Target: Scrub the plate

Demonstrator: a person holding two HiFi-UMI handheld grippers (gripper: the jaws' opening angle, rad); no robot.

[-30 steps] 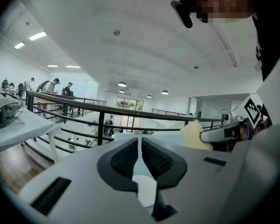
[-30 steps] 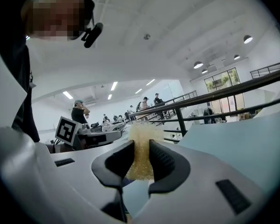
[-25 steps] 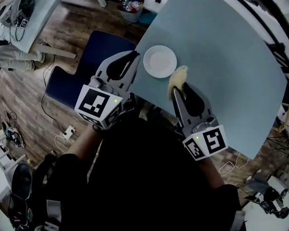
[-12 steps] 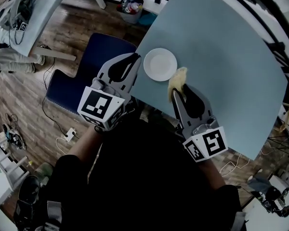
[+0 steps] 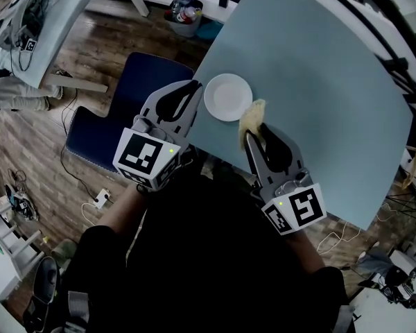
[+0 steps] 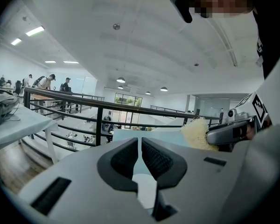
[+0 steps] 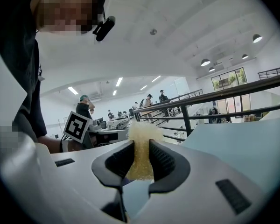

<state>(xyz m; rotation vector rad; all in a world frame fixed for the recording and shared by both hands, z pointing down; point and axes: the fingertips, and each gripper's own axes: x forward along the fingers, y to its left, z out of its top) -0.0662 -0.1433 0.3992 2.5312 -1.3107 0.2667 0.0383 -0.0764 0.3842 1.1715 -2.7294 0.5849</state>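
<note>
A white round plate [image 5: 227, 97] lies near the front edge of a light blue table [image 5: 319, 75]. My right gripper [image 5: 251, 132] is shut on a yellow sponge [image 5: 253, 113], and the sponge's tip meets the plate's right rim. In the right gripper view the sponge [image 7: 141, 143] stands up between the jaws of the right gripper [image 7: 141, 160]. My left gripper [image 5: 195, 87] is shut with its tips just left of the plate. In the left gripper view the plate [image 6: 144, 190] shows low through the slit of the left gripper [image 6: 140, 148], with the sponge [image 6: 194, 133] at right.
The table's front edge runs diagonally under both grippers. A dark blue chair [image 5: 128, 106] stands on the wooden floor at the left. A bin of bottles [image 5: 184, 11] sits by the table's far corner. Cables lie on the floor [image 5: 76, 172].
The right gripper with the sponge has edged a little closer to the plate's rim. The left gripper stays beside the plate, still shut.
</note>
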